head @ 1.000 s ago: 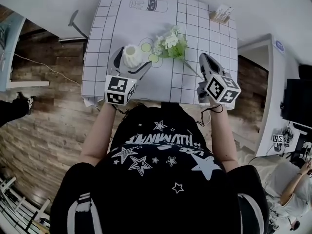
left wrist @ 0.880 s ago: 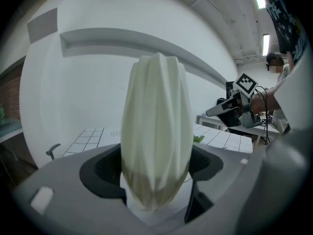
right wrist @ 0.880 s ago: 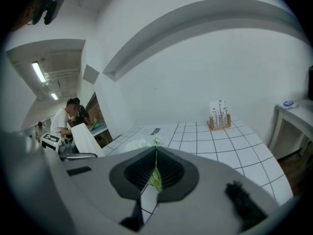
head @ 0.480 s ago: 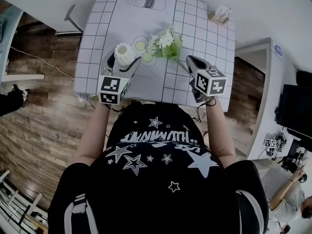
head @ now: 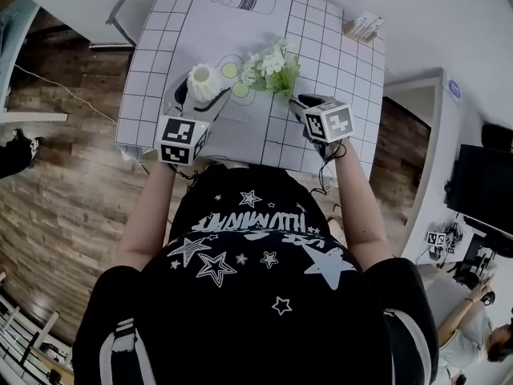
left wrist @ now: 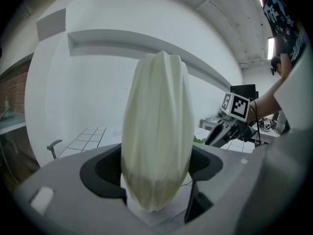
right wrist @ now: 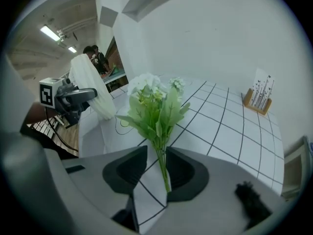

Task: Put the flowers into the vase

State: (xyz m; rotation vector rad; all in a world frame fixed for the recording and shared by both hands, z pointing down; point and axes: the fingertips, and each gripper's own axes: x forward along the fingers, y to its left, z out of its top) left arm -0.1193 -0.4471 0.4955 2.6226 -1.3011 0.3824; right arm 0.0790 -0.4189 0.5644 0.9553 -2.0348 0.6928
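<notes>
A white ribbed vase (head: pixel 200 81) stands upright on the gridded table mat (head: pixel 321 46). My left gripper (head: pixel 196 96) is shut on its lower body. In the left gripper view the vase (left wrist: pixel 156 131) fills the gap of the left gripper (left wrist: pixel 156 192). A bunch of white flowers with green leaves (head: pixel 272 64) sits right of the vase. My right gripper (head: pixel 302 104) is at its stem end. In the right gripper view the flowers (right wrist: pixel 154 102) rise from the right gripper (right wrist: pixel 157 173), whose jaws are opening. The thin stem (right wrist: pixel 164 173) leans on the right jaw, with a gap to the left one.
A small card holder (head: pixel 365 26) stands at the table's far right corner. A printed bottle outline (head: pixel 243 0) and green circles (head: pixel 231 70) mark the mat. The table's near edge lies just under both grippers, and wooden floor (head: pixel 64 159) lies to the left.
My right gripper has tipped downward and moved in closer to the flowers. The left gripper still holds the vase in the same spot.
</notes>
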